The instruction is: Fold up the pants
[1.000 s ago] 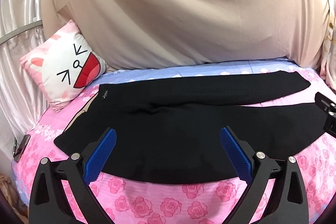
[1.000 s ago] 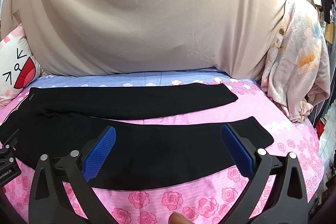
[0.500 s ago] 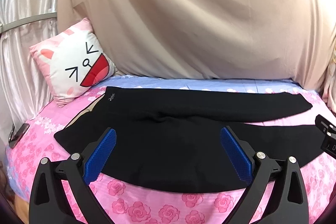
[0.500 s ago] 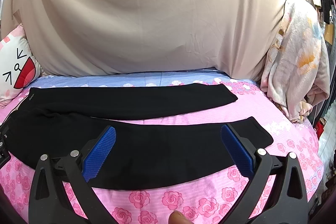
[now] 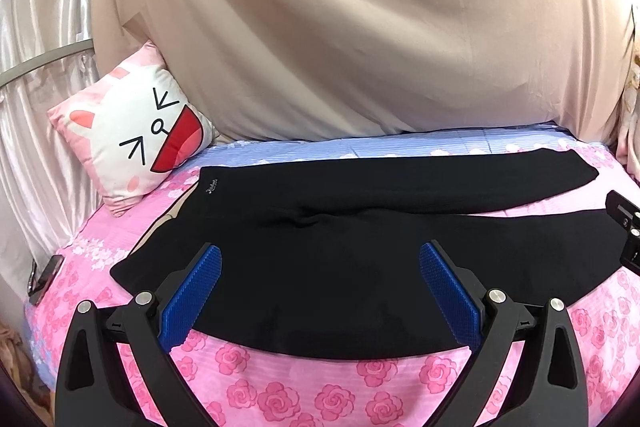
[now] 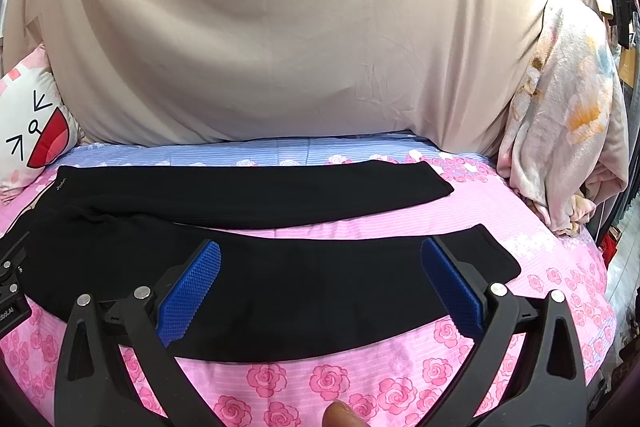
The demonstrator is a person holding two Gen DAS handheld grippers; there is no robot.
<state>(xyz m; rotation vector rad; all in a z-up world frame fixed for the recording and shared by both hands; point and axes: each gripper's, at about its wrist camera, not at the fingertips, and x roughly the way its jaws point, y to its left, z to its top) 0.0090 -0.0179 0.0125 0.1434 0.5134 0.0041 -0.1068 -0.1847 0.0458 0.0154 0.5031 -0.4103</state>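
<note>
Black pants [image 5: 320, 267] lie spread flat on the pink rose bedsheet [image 5: 280, 395], waistband at the left, both legs running right and splayed apart. My left gripper [image 5: 320, 283] is open and empty, hovering over the hip and upper near leg. In the right wrist view the pants [image 6: 300, 291] show with the near leg's cuff at the right. My right gripper [image 6: 320, 283] is open and empty above the near leg. Each gripper's body shows at the edge of the other's view.
A cat-face pillow [image 5: 136, 143] leans at the back left. A beige sheet [image 5: 340, 27] hangs behind the bed. A floral blanket [image 6: 560, 131] hangs at the right. A dark phone [image 5: 44, 277] lies at the bed's left edge. A fingertip [image 6: 340, 415] shows at the bottom.
The left gripper's view has shifted: the pillow and pants now sit further right and lower in frame. The right gripper has stayed nearly still. Both stay open.
</note>
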